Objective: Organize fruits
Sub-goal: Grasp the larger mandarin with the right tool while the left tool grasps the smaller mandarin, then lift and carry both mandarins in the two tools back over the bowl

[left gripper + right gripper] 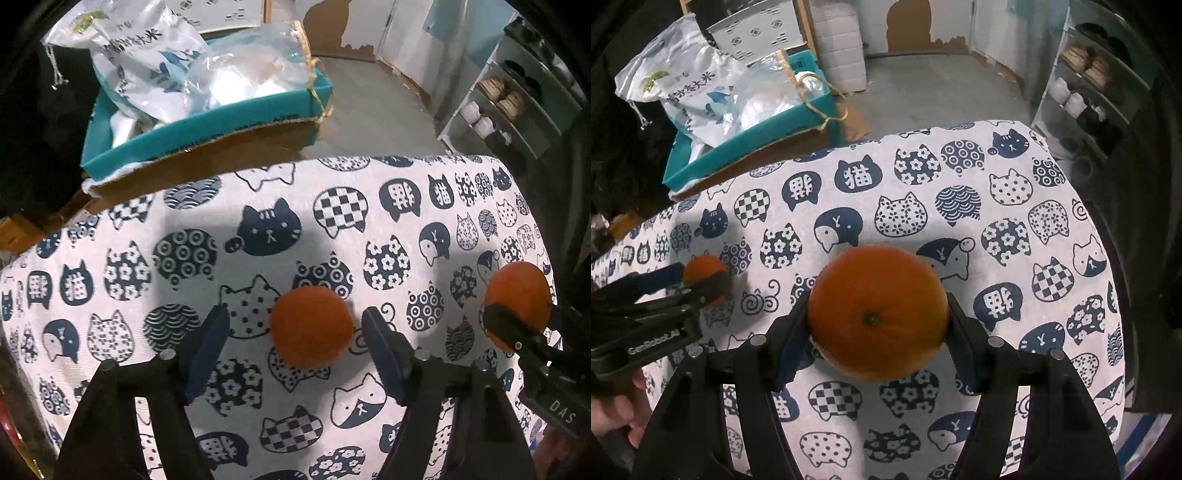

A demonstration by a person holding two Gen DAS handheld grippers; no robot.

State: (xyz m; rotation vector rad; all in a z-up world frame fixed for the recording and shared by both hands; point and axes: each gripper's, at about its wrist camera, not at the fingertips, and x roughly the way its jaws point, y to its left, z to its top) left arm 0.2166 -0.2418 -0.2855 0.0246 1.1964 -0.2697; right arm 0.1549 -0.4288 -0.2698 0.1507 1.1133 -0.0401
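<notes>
Left gripper [295, 343]: jaws wide, small orange [311, 326] between, untouched.
Right gripper [877, 314]: jaws clamping large orange [877, 312].
Risk: round fruit may roll on worktop [1015, 240].

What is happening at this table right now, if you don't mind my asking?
A person is sorting oranges on a cat-print tablecloth with tongs in each hand. The right tongs are closed on a large orange. The left tongs are open around a smaller orange lying on the cloth, not yet gripping it.
</notes>
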